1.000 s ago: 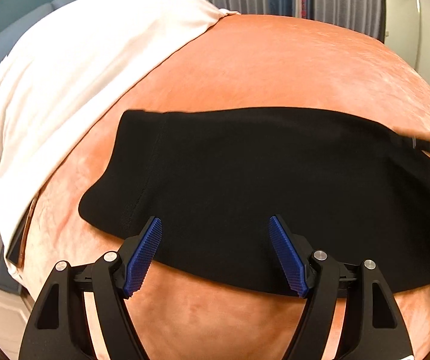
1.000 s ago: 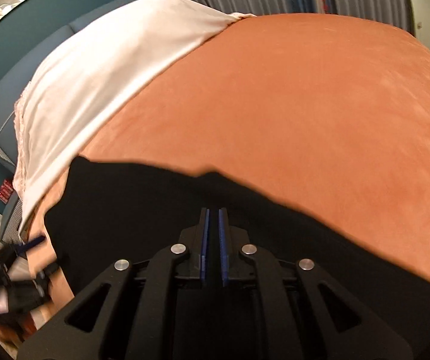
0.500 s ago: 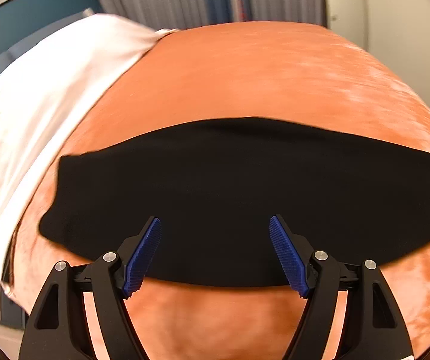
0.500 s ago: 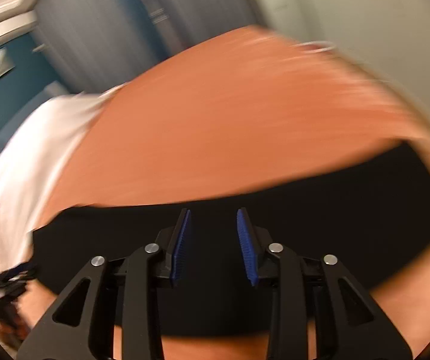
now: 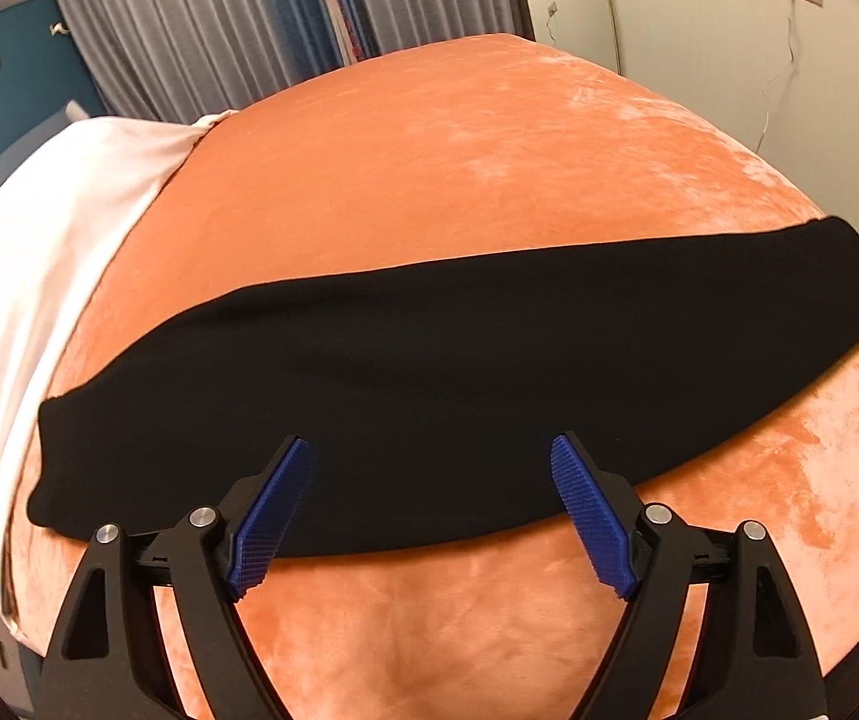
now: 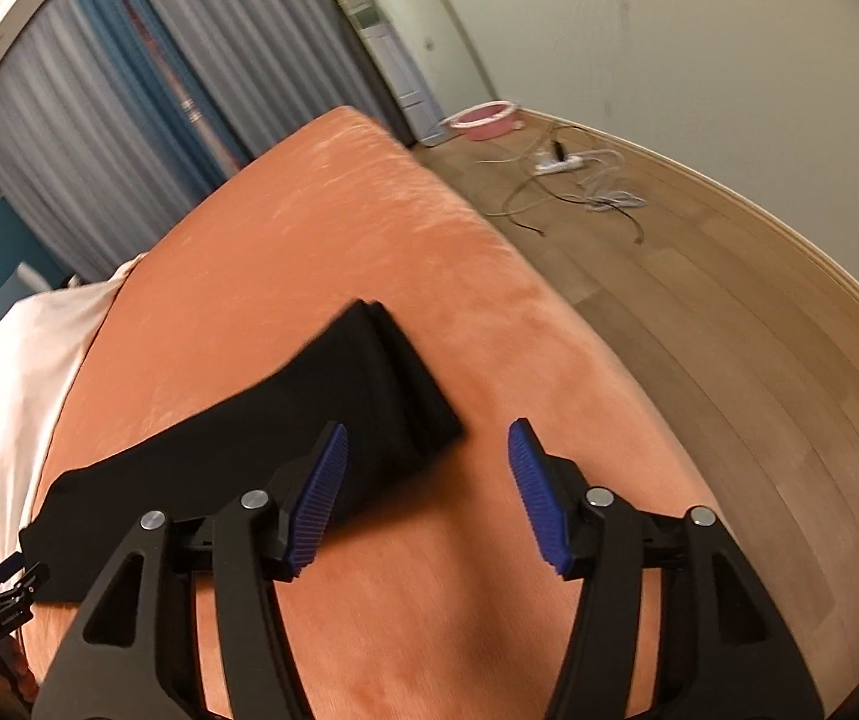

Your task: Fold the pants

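Observation:
Black pants (image 5: 429, 384) lie flat as one long folded band across the orange bed (image 5: 459, 168). My left gripper (image 5: 432, 486) is open and empty, hovering over the near edge of the pants' middle. In the right wrist view the pants (image 6: 309, 426) run from the lower left to their leg ends at the centre. My right gripper (image 6: 426, 462) is open and empty, just right of the leg ends, above the bedspread (image 6: 429, 600). The left gripper (image 6: 0, 591) shows at the far left edge.
A white sheet (image 5: 27, 276) covers the bed's left end. Curtains (image 5: 219, 30) hang behind. The bed's right edge drops to a wooden floor (image 6: 729, 300) with a power strip and cables (image 6: 567, 174) and a pink basin (image 6: 483, 117).
My right gripper let go of the pants, opened wide and swung right toward the leg ends. My left gripper stayed open and drew back and up, so the whole band shows.

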Demonstrator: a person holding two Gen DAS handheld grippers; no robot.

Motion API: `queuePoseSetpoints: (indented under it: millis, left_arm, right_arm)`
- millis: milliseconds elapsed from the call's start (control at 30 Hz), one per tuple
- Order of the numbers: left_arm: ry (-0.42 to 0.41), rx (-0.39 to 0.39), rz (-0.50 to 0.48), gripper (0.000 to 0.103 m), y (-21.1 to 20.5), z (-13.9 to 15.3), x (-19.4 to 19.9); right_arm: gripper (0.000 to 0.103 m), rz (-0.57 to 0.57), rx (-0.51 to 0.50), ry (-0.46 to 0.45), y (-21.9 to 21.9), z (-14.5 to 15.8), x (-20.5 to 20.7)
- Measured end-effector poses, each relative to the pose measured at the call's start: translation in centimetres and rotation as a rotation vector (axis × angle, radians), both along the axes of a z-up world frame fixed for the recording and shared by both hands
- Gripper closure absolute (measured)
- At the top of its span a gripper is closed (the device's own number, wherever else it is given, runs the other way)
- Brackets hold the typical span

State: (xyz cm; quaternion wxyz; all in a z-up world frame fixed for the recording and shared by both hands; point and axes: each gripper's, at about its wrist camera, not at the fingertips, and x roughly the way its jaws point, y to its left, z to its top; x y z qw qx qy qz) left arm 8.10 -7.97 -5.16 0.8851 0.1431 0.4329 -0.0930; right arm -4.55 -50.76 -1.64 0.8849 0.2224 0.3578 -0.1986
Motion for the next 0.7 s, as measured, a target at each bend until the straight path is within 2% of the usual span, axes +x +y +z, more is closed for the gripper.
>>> queuePoseSetpoints:
  millis: [33,67,133,200,233,267,333,367,433,467,533,567,600,633,667,700]
  left_arm:
    - [-0.004,0.010,0.001,0.023,-0.1,0.0,0.0]
    - [-0.007,0.018,0.007,0.023,-0.2,0.0,0.0]
    - [-0.008,0.024,0.022,0.023,-0.6,0.1,-0.1]
    - [-0.004,0.023,0.042,0.023,-0.7,0.0,-0.1]
    - [0.000,0.023,0.050,0.023,-0.7,0.0,0.0]
    - [0.002,0.027,0.059,0.023,-0.6,0.0,0.2]
    - [-0.004,0.040,0.073,0.023,-0.5,-0.1,0.3]
    - [-0.003,0.045,0.078,0.023,-0.5,-0.2,0.5]
    - [0.011,0.051,0.091,0.023,-0.5,-0.6,0.8]
    - [0.022,0.045,0.093,0.023,-0.6,-0.8,0.9]
    - [0.031,0.035,0.086,0.022,-0.7,-1.0,0.9]
    - [0.029,0.045,0.081,0.022,-0.8,-1.2,0.7]
    - [0.029,0.058,0.080,0.022,-0.9,-1.4,0.7]
    - [0.034,0.066,0.080,0.022,-1.0,-1.6,0.8]
    - [0.044,0.067,0.079,0.022,-1.2,-1.9,0.9]
    - [0.052,0.066,0.079,0.022,-1.3,-2.2,1.1]
  right_arm:
    - [0.028,0.025,-0.023,0.011,-0.2,0.1,1.7]
    - [0.021,0.041,-0.037,0.016,-0.3,0.3,2.5]
    - [0.021,0.098,-0.075,0.043,-0.5,0.2,5.7]
    - [0.067,0.171,-0.056,0.114,-0.9,-1.2,8.6]
    - [0.099,0.173,-0.038,0.119,-1.1,-1.1,8.7]
    - [0.099,0.174,-0.041,0.086,-0.8,-0.1,8.8]
    - [0.099,0.201,-0.130,-0.011,0.0,2.5,8.4]
    - [0.098,0.191,-0.141,0.002,-0.5,2.2,8.8]
    - [0.092,0.143,-0.088,0.145,-2.9,-0.9,10.1]
    - [0.092,0.111,-0.054,0.177,-3.9,-1.9,9.7]
    - [0.092,0.081,-0.008,0.117,-5.0,-1.8,7.4]
    - [0.088,0.062,0.009,0.076,-5.3,-1.3,5.7]
    - [0.079,0.048,0.023,0.049,-5.5,-1.1,4.1]
    - [0.054,0.035,0.034,0.031,-5.5,-0.9,2.6]
    - [0.035,0.027,0.042,0.016,-5.3,-0.9,1.3]
    - [0.034,0.032,0.054,0.006,-5.1,-1.0,0.5]
